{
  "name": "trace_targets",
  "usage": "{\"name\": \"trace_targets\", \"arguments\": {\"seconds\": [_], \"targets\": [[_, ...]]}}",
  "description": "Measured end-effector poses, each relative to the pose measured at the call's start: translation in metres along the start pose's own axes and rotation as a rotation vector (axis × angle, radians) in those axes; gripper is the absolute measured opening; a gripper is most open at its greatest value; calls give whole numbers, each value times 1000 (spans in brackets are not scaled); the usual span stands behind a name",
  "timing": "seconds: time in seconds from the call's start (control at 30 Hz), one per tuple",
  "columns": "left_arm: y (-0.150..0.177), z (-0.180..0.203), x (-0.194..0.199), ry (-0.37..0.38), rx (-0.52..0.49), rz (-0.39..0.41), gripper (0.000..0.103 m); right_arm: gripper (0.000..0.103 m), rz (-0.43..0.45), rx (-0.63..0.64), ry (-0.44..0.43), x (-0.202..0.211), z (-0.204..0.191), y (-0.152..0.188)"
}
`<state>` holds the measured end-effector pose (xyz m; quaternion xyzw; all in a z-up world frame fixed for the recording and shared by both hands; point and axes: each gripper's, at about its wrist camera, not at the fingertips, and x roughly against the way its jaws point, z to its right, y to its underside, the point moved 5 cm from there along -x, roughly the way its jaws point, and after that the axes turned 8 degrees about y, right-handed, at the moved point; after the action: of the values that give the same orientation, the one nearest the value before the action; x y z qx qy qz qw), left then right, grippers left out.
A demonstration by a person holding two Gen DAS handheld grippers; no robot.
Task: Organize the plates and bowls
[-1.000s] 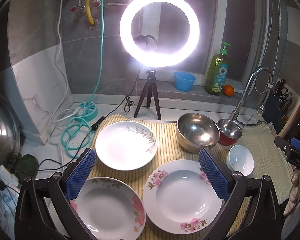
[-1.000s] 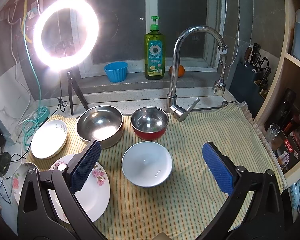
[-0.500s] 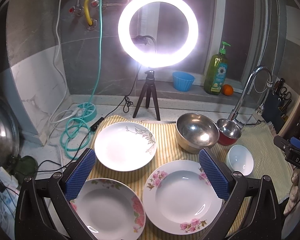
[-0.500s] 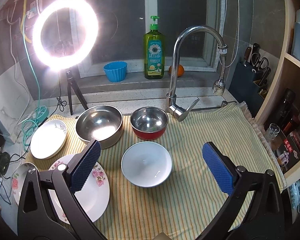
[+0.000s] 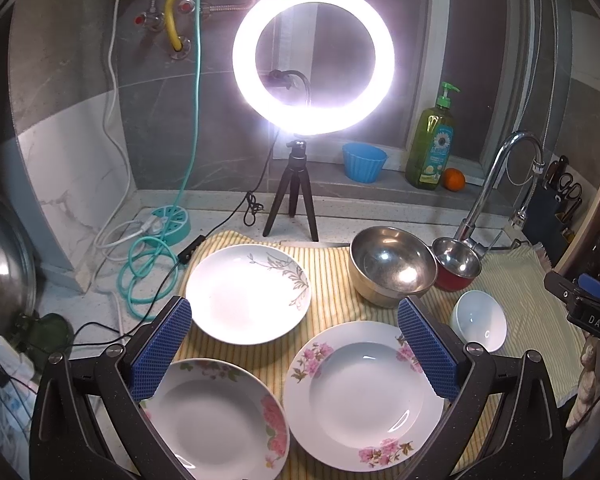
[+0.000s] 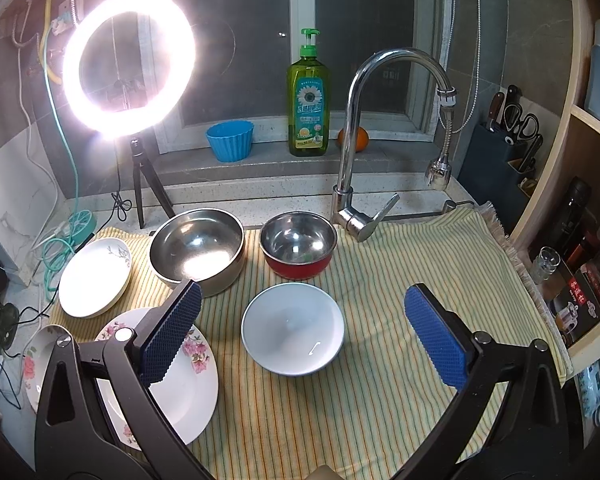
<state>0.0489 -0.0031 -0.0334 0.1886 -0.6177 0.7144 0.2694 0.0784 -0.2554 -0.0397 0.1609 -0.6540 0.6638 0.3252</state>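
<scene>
Three white plates lie on a striped cloth: a leaf-pattern plate, a pink-flower plate at the front left, and a pink-flower plate at the front right. A large steel bowl, a red steel-lined bowl and a white bowl stand to the right. My left gripper is open and empty above the plates. My right gripper is open and empty above the white bowl. The large steel bowl and red bowl stand behind it.
A lit ring light on a tripod stands at the back. A faucet rises behind the bowls. A soap bottle, blue cup and orange sit on the sill. Cables lie at the left. A knife block and shelves stand right.
The left wrist view has shifted slightly. The dishes have not moved and both grippers stay open.
</scene>
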Motion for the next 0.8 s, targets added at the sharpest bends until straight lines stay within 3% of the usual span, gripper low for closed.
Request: {"name": "trace_targets", "arguments": {"seconds": [0.8], "targets": [[-1,-1,-8,18,-7,-15,102,103,-11,0,4,-8,1,-2]]}}
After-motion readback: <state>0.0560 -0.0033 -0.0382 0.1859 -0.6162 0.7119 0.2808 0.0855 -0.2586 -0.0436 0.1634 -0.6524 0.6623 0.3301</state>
